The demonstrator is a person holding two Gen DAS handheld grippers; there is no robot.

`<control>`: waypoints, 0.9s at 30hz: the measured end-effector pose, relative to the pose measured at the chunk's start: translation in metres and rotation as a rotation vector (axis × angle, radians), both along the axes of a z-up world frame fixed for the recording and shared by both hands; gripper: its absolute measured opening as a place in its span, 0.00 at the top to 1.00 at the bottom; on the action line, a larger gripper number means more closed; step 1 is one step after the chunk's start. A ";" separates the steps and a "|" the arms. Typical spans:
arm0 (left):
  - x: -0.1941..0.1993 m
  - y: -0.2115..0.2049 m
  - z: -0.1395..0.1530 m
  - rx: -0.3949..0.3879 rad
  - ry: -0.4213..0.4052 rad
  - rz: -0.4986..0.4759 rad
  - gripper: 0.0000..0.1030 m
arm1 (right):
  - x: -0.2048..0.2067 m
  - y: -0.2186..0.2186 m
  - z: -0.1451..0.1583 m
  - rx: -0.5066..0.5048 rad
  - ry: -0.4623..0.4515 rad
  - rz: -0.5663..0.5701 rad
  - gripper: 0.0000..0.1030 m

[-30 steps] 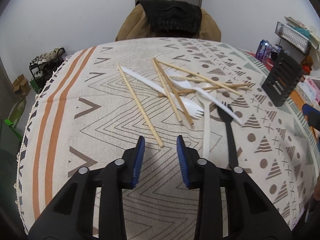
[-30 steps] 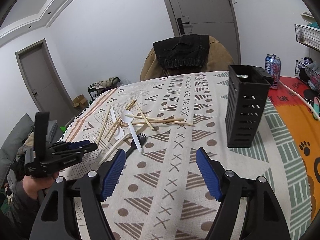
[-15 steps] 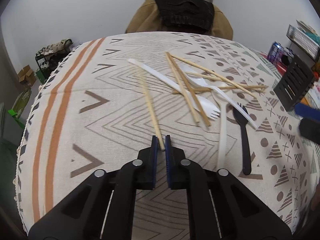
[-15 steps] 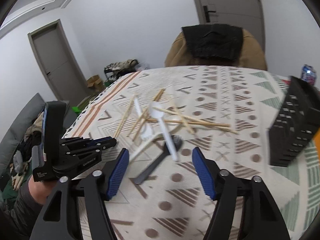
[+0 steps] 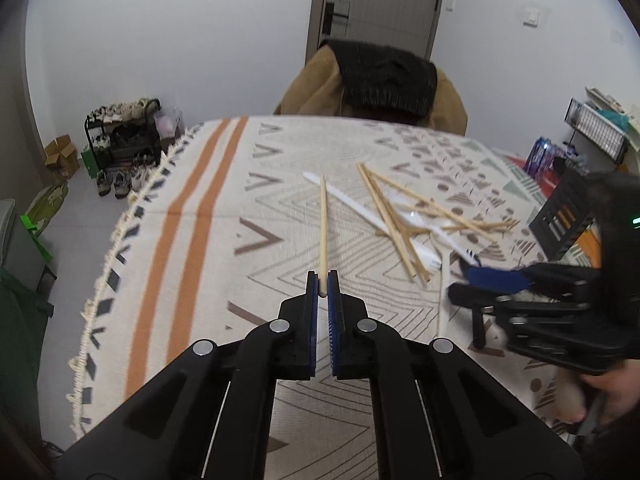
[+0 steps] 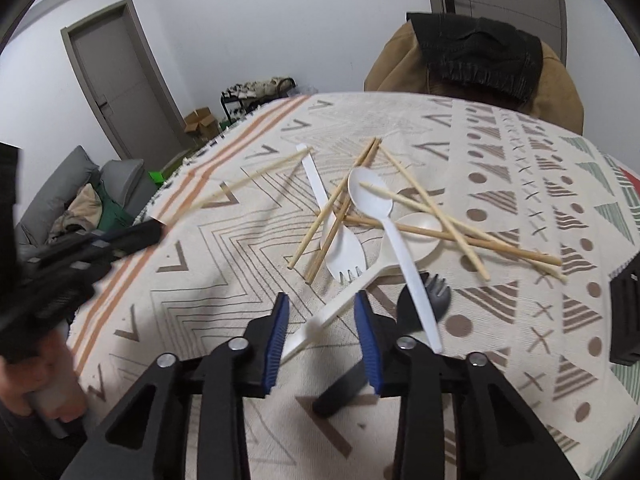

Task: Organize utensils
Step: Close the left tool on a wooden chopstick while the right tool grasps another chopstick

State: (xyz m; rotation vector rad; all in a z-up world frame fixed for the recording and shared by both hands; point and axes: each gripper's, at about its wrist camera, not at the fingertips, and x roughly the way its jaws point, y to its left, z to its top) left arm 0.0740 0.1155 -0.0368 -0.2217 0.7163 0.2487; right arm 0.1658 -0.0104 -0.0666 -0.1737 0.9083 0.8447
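1. The left gripper has its fingers clamped on the near end of one chopstick. The stick runs forward from the pads, its far end over the handle tip of a white fork.
2. In the right wrist view that same chopstick slants up off the cloth, with the left gripper at its lower end, blurred.
3. The right gripper is low over the counter with its fingers closing. The handle of a white spoon lies between them; the pads are not yet on it.
4. The spoon's bowl sits toward the pile, under a second white spoon that crosses it.
5. A black fork lies just right of the right gripper, its handle passing under the right finger.
6. The rest of the pile, several chopsticks crossed over the white fork, lies mid-counter on the patterned cloth.
7. A black slotted holder stands at the counter's right side, well apart from the left gripper; only its edge shows in the right wrist view.
8. A person's hand holds the right gripper's handle in the left wrist view.
9. A chair draped with a brown coat stands at the far side.
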 end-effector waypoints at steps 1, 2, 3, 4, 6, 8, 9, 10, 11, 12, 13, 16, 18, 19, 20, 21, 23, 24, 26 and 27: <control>-0.002 0.001 0.004 0.001 -0.012 0.000 0.95 | 0.002 0.003 -0.003 -0.006 0.004 -0.002 0.73; -0.005 0.001 0.007 0.002 -0.023 0.000 0.95 | 0.003 0.006 -0.005 -0.009 0.006 -0.005 0.74; -0.006 0.002 0.009 0.001 -0.032 -0.001 0.95 | 0.004 0.009 -0.007 -0.014 0.003 -0.007 0.74; -0.008 0.003 0.012 -0.001 -0.045 -0.001 0.95 | 0.005 0.011 -0.008 -0.017 -0.002 -0.008 0.74; -0.011 0.004 0.017 0.000 -0.063 0.000 0.95 | 0.006 0.016 -0.008 -0.025 -0.016 -0.007 0.74; -0.014 0.006 0.021 -0.002 -0.082 0.000 0.95 | 0.008 0.021 -0.007 -0.037 -0.027 -0.009 0.75; -0.016 0.006 0.024 -0.001 -0.091 -0.001 0.95 | 0.009 0.023 -0.007 -0.040 -0.029 -0.009 0.76; -0.017 0.006 0.027 0.002 -0.101 0.001 0.95 | 0.009 0.025 -0.007 -0.045 -0.031 -0.006 0.77; -0.019 0.007 0.029 0.002 -0.108 0.001 0.95 | 0.009 0.028 -0.007 -0.048 -0.030 0.001 0.77; -0.020 0.007 0.031 0.003 -0.115 0.001 0.95 | 0.009 0.029 -0.008 -0.051 -0.033 0.003 0.78; -0.021 0.007 0.033 0.004 -0.120 0.001 0.95 | 0.009 0.032 -0.009 -0.063 -0.037 0.006 0.80; -0.023 0.008 0.037 0.009 -0.132 0.004 0.95 | 0.011 0.035 -0.014 -0.079 -0.038 0.003 0.92; -0.023 0.009 0.040 0.011 -0.141 0.007 0.95 | 0.012 0.030 -0.013 -0.061 -0.037 -0.010 0.92; -0.023 0.008 0.042 0.015 -0.149 0.008 0.95 | 0.011 0.025 -0.010 -0.044 -0.038 -0.014 0.93; -0.023 0.007 0.046 0.020 -0.159 0.007 0.95 | 0.011 0.022 -0.007 -0.037 -0.039 -0.016 0.93; -0.024 0.007 0.049 0.022 -0.168 0.006 0.95 | 0.009 0.018 -0.004 -0.029 -0.044 -0.022 0.94; -0.025 0.006 0.055 0.028 -0.186 0.005 0.95 | 0.005 0.006 0.007 -0.003 -0.065 -0.037 0.95; -0.025 0.005 0.058 0.033 -0.194 0.006 0.95 | 0.003 -0.001 0.014 0.011 -0.079 -0.045 0.95; -0.024 0.004 0.064 0.042 -0.209 0.010 0.95 | 0.000 -0.010 0.025 0.034 -0.099 -0.058 0.95; -0.024 0.003 0.066 0.046 -0.216 0.009 0.95 | -0.003 -0.017 0.034 0.050 -0.115 -0.069 0.95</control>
